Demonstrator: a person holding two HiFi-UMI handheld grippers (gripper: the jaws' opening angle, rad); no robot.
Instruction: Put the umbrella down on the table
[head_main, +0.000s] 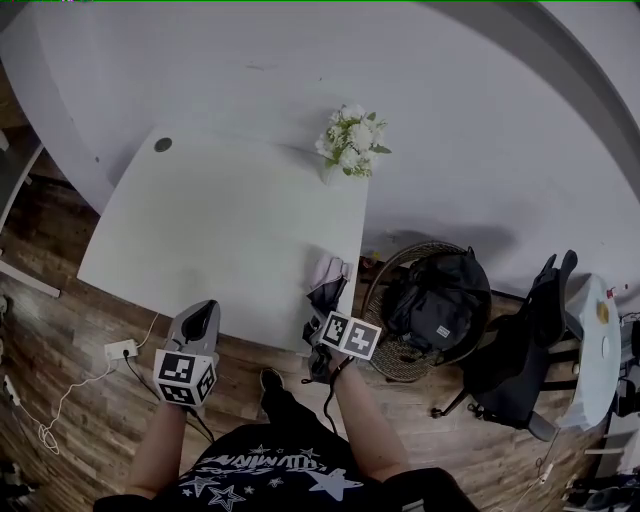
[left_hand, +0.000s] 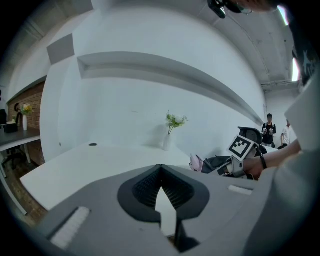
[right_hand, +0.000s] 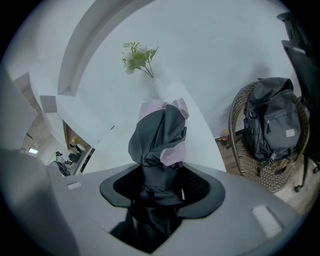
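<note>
White surface (head_main: 230, 220) ahead: over its near right edge, the right gripper (head_main: 322, 312) has its jaws clamped on the folded umbrella (head_main: 328, 278), apparently held aloft. The left gripper (head_main: 200, 322) has its jaws together, empty. Setting down calls for lowering, then release.

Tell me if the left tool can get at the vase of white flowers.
Probably yes, though it is a stretch. The left tool, shut and empty, hangs by the white table's near edge. Only bare tabletop lies between it and the vase of white flowers at the far edge.
</note>
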